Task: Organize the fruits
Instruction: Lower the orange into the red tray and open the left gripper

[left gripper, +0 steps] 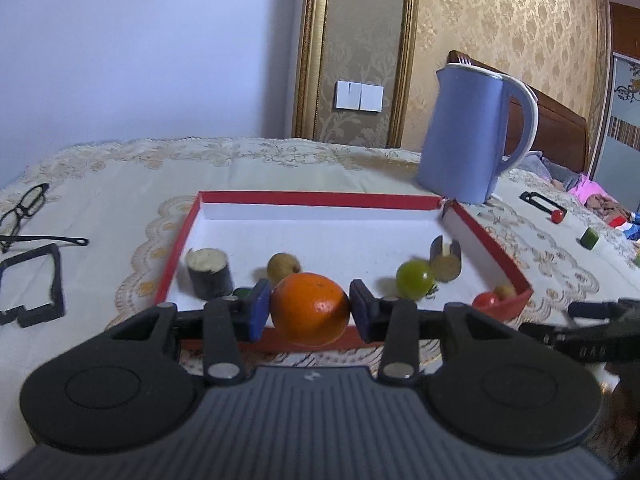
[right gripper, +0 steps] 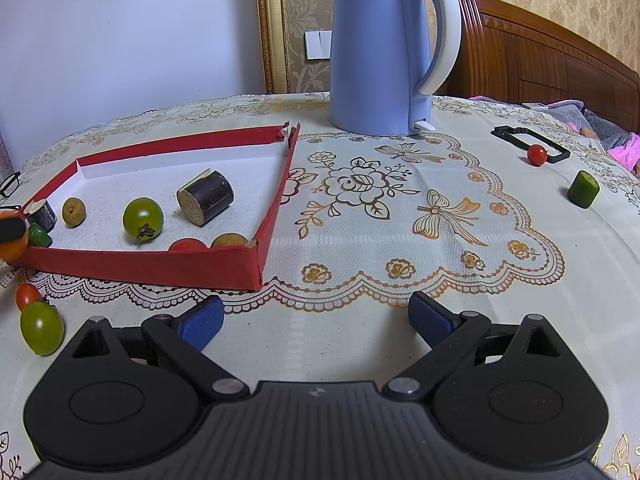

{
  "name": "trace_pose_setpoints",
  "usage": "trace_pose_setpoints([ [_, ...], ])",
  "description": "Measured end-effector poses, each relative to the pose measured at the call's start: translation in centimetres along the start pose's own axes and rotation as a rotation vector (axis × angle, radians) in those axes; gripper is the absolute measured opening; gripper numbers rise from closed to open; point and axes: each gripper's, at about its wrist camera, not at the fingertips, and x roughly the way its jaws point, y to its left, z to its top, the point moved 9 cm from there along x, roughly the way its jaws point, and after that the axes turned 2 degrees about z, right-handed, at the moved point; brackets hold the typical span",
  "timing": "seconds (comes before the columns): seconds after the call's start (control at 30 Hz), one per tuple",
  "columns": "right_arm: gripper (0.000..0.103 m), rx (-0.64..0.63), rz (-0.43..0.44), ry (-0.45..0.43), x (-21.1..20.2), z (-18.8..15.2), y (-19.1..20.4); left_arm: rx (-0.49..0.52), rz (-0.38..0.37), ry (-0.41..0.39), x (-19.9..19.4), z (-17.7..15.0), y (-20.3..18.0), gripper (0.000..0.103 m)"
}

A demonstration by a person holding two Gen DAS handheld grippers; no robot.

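Note:
My left gripper (left gripper: 310, 308) is shut on an orange (left gripper: 310, 309) and holds it over the near wall of a red tray (left gripper: 320, 199). The tray (right gripper: 140, 266) holds a green tomato (right gripper: 143, 219), two dark cane pieces (right gripper: 206, 198), a longan (right gripper: 74, 211), a red tomato (right gripper: 187, 245) and another longan (right gripper: 229, 240). My right gripper (right gripper: 316, 318) is open and empty over the tablecloth, right of the tray. A green tomato (right gripper: 41, 328) and a red tomato (right gripper: 26, 295) lie outside the tray's near wall.
A blue kettle (right gripper: 380, 48) stands behind the tray. A red tomato (right gripper: 536, 155), a black frame (right gripper: 530, 142) and a green piece (right gripper: 583, 189) lie far right. Glasses (left gripper: 24, 208) and a black frame (left gripper: 36, 288) lie left of the tray.

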Motion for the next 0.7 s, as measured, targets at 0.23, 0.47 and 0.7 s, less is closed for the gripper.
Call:
trace_pose_setpoints([
  [0.23,0.099,0.0,0.0,0.0,0.0,0.0,0.0,0.031,0.002,0.007,2.5,1.2,-2.1,0.039],
  [0.47,0.099,0.0,0.0,0.0,0.0,0.0,0.0,0.051,0.047,0.027,5.4,1.4,-2.7,0.039],
  [0.7,0.099,0.0,0.001,0.0,0.0,0.0,0.0,0.043,0.07,0.054,7.4,1.0,-2.2,0.039],
])
